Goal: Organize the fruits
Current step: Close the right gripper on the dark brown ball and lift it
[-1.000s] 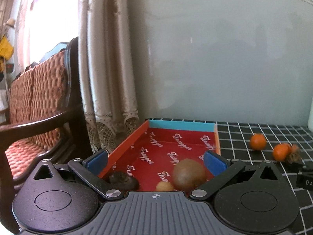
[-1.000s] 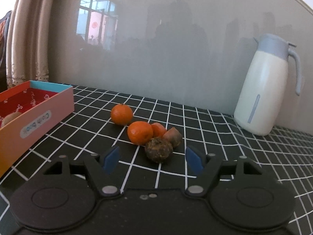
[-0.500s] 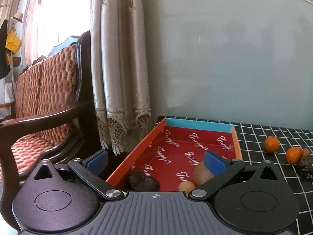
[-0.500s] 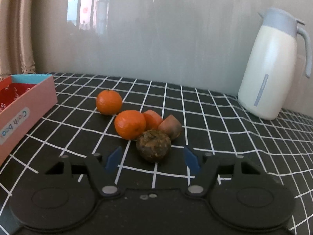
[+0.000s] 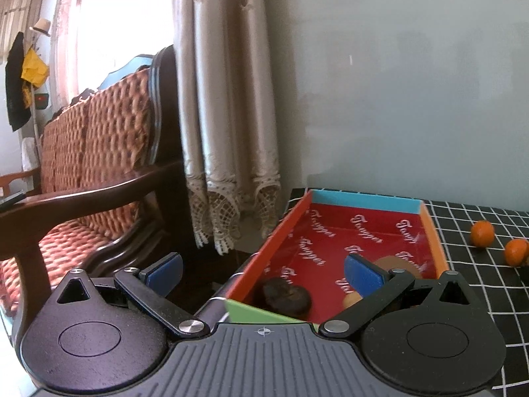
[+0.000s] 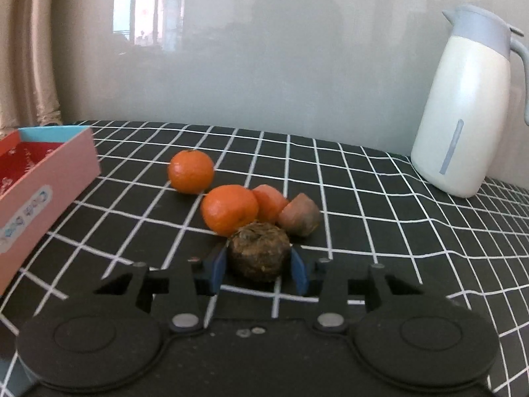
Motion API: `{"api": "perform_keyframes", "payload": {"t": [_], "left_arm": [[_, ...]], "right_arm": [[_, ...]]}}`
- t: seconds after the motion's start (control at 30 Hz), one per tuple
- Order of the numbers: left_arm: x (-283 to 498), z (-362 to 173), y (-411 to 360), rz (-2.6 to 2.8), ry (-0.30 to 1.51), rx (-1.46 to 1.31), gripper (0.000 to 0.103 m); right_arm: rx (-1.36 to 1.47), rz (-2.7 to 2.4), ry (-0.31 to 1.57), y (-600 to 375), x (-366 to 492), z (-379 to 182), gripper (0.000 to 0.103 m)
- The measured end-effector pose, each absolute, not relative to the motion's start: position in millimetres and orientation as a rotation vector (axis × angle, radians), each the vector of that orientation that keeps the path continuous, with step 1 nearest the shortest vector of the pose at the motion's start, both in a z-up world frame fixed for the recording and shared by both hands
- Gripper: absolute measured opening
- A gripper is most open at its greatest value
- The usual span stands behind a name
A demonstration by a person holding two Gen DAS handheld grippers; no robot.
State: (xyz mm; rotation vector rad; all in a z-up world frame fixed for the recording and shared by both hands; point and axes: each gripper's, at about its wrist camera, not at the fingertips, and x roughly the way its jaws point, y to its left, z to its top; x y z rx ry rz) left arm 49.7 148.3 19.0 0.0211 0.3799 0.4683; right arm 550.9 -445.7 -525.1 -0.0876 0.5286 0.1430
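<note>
1. Closing in, our right gripper point(image 6: 258, 269) has drawn its blue pads point(image 6: 219, 268) from wide apart a second ago to both sides of the dark wrinkled fruit point(image 6: 258, 251); they look to be touching it, so we judge the grasp made or nearly so, with the fruit on the checked cloth point(image 6: 363, 231).
2. Just beyond it lie two tangerines point(image 6: 229, 209), an orange piece point(image 6: 270, 201) and a brownish piece point(image 6: 299, 215), close enough to be nudged on lifting.
3. Our left gripper point(image 5: 263, 273) hangs open and empty; its view has swung left, so the red box point(image 5: 433, 231) now sits to the right, holding a dark fruit point(image 5: 286, 299) and a brown one point(image 5: 396, 263).
4. We judge the next move to be carrying the gripped fruit to that box.
5. A white jug point(image 6: 463, 112) stands well apart.
</note>
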Motion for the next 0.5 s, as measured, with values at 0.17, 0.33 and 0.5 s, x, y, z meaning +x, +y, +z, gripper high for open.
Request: {"api": "perform_keyframes", "payload": {"t": [0.17,0.33,0.5], "left_arm": [[40.4,22.9,159.9,0.478,0.373,-0.011,0.103],[32.2,25.3,165.4,0.475,0.370,-0.024,0.103],[20.8,25.1,172.9,0.485,0.374,-0.022,0.103]], "right_arm": [[-0.112,0.174,0.483,-433.1,524.9,-509.1,0.039],[-0.113,0.217,0.431,-416.9,502.3,-487.3,0.039],[-0.115,0.288,0.372,-390.2,483.1,-466.1,0.039]]}}
